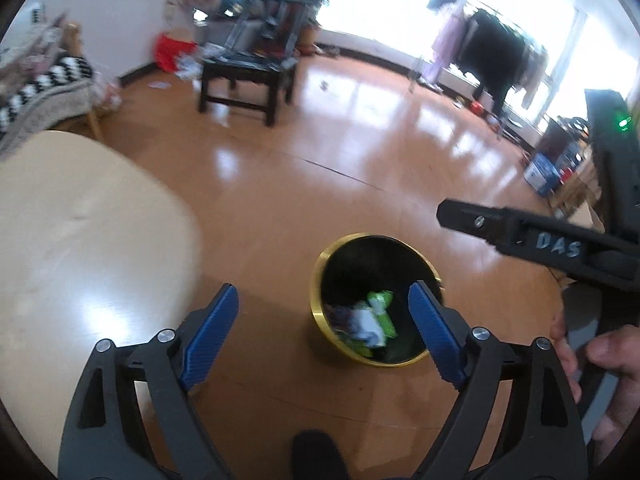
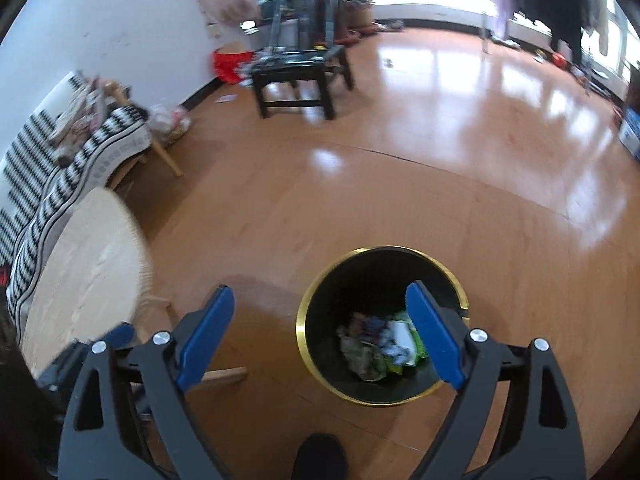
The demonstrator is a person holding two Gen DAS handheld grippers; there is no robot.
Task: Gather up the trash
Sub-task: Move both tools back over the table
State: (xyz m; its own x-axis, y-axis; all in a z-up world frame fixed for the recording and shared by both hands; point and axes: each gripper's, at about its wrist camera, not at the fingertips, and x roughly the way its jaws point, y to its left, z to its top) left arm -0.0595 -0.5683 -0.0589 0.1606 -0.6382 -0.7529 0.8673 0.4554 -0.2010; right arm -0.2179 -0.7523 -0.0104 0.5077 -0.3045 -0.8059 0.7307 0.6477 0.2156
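Below, the black gold-rimmed bin (image 2: 382, 326) stands on the wooden floor (image 2: 360, 184), wrappers (image 2: 384, 346) heaped inside. Both the left gripper (image 1: 324, 312) and right gripper (image 2: 320, 316) hang above it, spread wide, gripping nothing.

Open wooden floor (image 2: 360, 184) around the black bin (image 2: 320, 320) with the gold rim, clear on its far and right sides. Bin mouth unobstructed from above; wrappers and crumpled trash (image 2: 380, 344) low inside, well below the rim. Pale round tabletop (image 2: 88, 280) near left, its edge close to the bin's left side, narrowing passage there. Beyond it, a striped sofa (image 2: 60, 168) along the left wall. Dark low table (image 2: 300, 76) far off, well apart. In the left wrist view, right gripper (image 1: 460, 216) reaching in above the bin's right side, crowding that approach.
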